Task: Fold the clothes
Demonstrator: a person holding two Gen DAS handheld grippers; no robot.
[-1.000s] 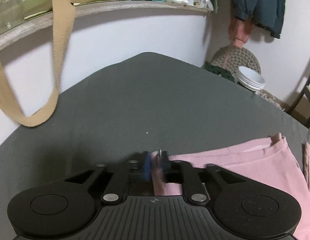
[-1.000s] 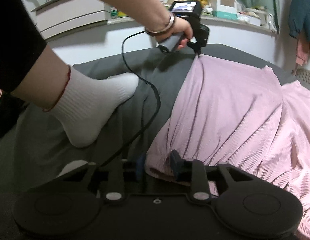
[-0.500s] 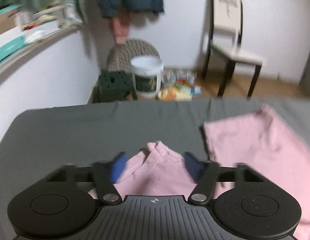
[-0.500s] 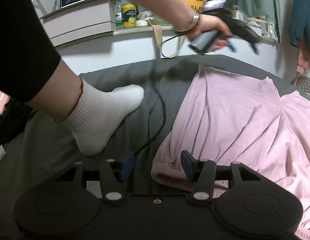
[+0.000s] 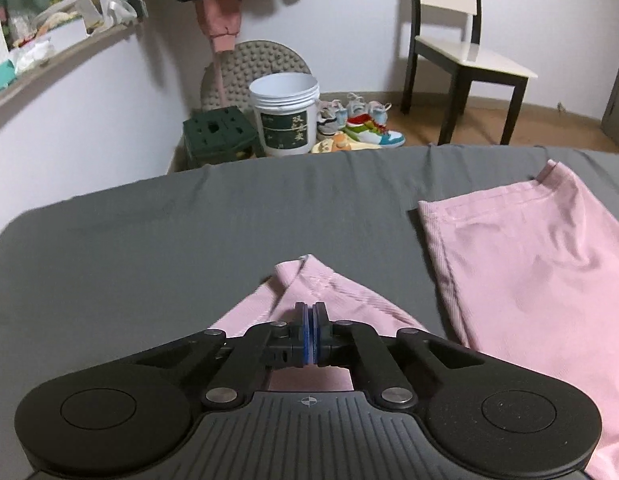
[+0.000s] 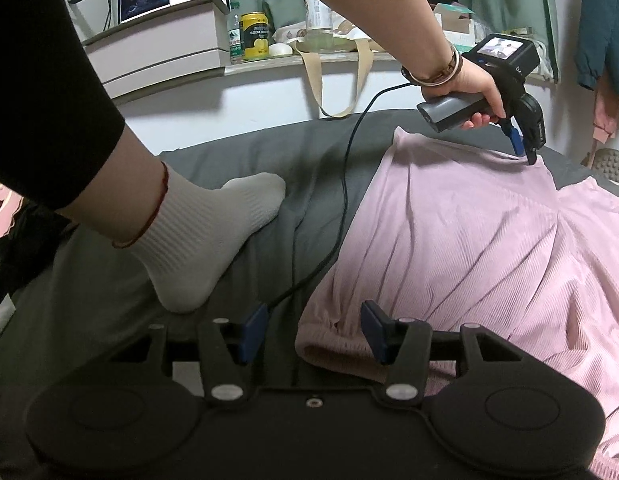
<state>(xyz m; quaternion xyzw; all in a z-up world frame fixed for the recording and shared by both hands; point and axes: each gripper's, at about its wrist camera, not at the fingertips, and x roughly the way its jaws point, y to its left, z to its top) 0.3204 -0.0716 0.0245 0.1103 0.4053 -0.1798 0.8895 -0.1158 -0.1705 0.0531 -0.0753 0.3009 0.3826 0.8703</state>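
Observation:
A pink ribbed garment (image 6: 469,240) lies spread on the dark grey bed sheet (image 6: 317,148). In the left wrist view its near corner (image 5: 321,284) lies under my left gripper (image 5: 309,314), whose blue pads are pressed together with no cloth seen between them. Another pink part (image 5: 521,264) lies flat to the right. My right gripper (image 6: 313,326) is open, its jaws either side of the garment's thick hem (image 6: 333,344) at the near edge. The left gripper also shows in the right wrist view (image 6: 523,148), tips down on the garment's far corner.
The person's white-socked foot (image 6: 213,236) stands on the sheet (image 5: 189,220) to the left, with a black cable (image 6: 341,200) beside it. Past the bed's edge are a white bucket (image 5: 285,116), green stool (image 5: 219,136), shoes (image 5: 361,124) and chair (image 5: 461,52).
Both grippers let go of the pink garment: the right one opened and stays open. The left swung to face right, opened, then shut empty over the garment's corner.

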